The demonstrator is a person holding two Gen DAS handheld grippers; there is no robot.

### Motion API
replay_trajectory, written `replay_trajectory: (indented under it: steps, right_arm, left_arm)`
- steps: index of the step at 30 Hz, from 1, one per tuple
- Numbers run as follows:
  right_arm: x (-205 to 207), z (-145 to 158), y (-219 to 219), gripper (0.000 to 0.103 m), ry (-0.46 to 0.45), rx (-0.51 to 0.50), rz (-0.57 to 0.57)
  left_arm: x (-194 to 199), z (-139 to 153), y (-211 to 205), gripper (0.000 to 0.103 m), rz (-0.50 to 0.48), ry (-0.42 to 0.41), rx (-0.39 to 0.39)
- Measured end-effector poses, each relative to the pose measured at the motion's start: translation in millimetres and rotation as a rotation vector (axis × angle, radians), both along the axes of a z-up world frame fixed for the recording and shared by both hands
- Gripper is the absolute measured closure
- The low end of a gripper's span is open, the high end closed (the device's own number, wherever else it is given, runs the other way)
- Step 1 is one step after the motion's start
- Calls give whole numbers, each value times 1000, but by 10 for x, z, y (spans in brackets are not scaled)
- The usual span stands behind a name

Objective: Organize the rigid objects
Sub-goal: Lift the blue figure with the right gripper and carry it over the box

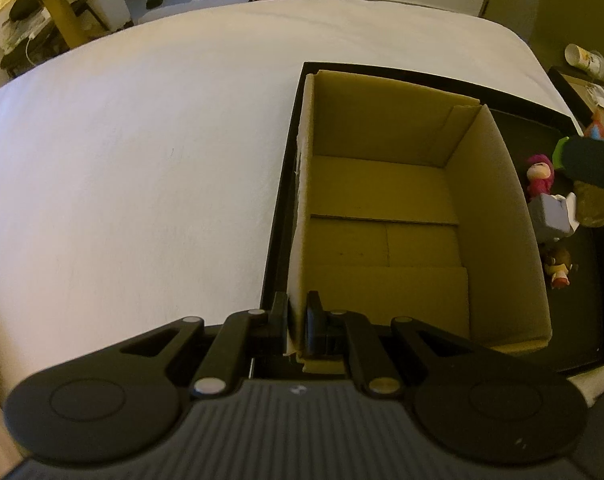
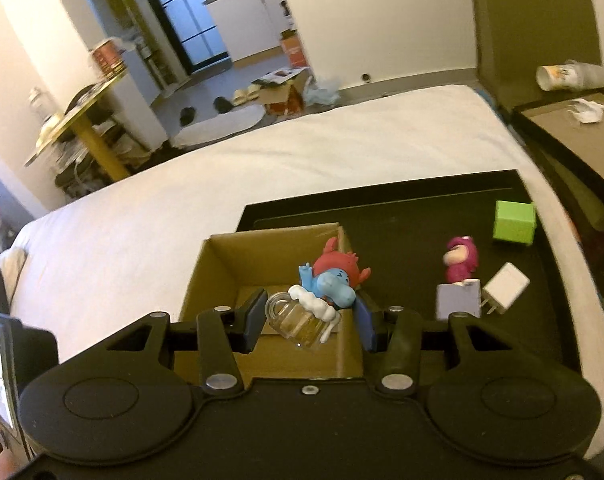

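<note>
Left gripper [image 1: 297, 326]: we clamp the cardboard box [image 1: 382, 200] wall.
Right gripper [image 2: 308, 318]: clamped on blue figurine [image 2: 326, 284].
Advice: centre over box, then release.

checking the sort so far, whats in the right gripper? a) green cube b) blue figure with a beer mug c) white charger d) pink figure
b: the right gripper has the blue figure with a beer mug between its fingers, over the cardboard box, while the green cube, pink figure and white charger sit on the black tray.
</note>
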State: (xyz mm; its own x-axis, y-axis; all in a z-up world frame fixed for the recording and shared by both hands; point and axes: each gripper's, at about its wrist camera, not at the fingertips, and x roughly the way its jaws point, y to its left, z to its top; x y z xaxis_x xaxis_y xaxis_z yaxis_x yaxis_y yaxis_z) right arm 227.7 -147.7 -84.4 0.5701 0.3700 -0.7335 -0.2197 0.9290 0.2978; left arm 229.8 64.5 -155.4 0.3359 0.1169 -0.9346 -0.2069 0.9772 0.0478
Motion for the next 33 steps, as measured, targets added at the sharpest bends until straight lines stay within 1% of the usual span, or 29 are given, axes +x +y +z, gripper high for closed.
replay_trajectory:
  steps: [4,10,16,19,26,33]
  right_arm:
    - [14,-50,140,57,8,-4,24]
    - [7,-192,278,57,48,-14,37]
    - [54,-327,361,57,89,6,29]
    - [62,-378,428,57,95,4,40]
    - [86,-469,508,57,137,15,50]
    - [157,-564,571,57,175,37,56]
  left_arm:
    - [18,-40,32,95,13,12,-14]
    - [61,-104,93,95,38,32,-34]
    - [91,-151,146,95,51,40,-58]
    - [103,-171,192,95,62,44,-68]
    - [64,-188,168,94,62,47,-59]
    - [38,-193,232,93,81,49,-87]
